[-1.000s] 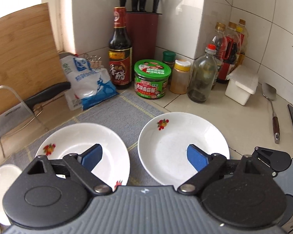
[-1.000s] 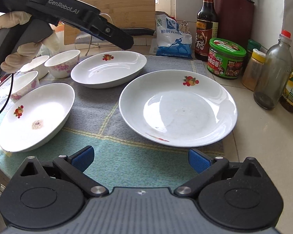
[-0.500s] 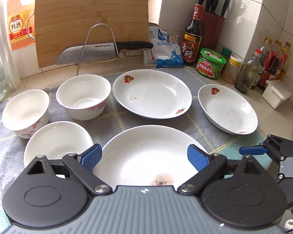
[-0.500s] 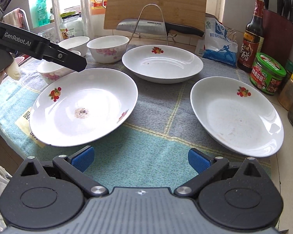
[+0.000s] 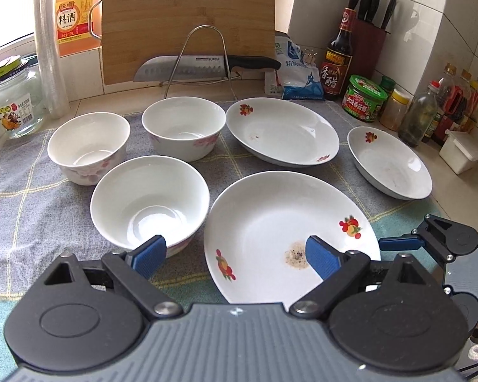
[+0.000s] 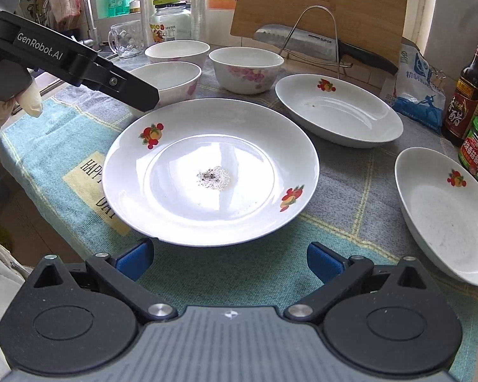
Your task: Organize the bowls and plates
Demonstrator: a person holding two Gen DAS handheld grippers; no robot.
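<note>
While spread wide and gripping nothing, left gripper [image 5: 235,256] and right gripper [image 6: 229,261] above stained plate [image 6: 207,172] beside three bowls [image 5: 149,200] on towel [image 6: 334,222].

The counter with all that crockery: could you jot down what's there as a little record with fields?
plates: three, white with fruit prints, apart on the cloth; nearest plate has a speckled stain
bowls: three, upright, grouped left of the plates; nearest bowl
stacking: none yet
surface: checked cloth
behind: knife on a wire rack, cutting board
left tongs: open, empty
right tongs: open, empty
</note>
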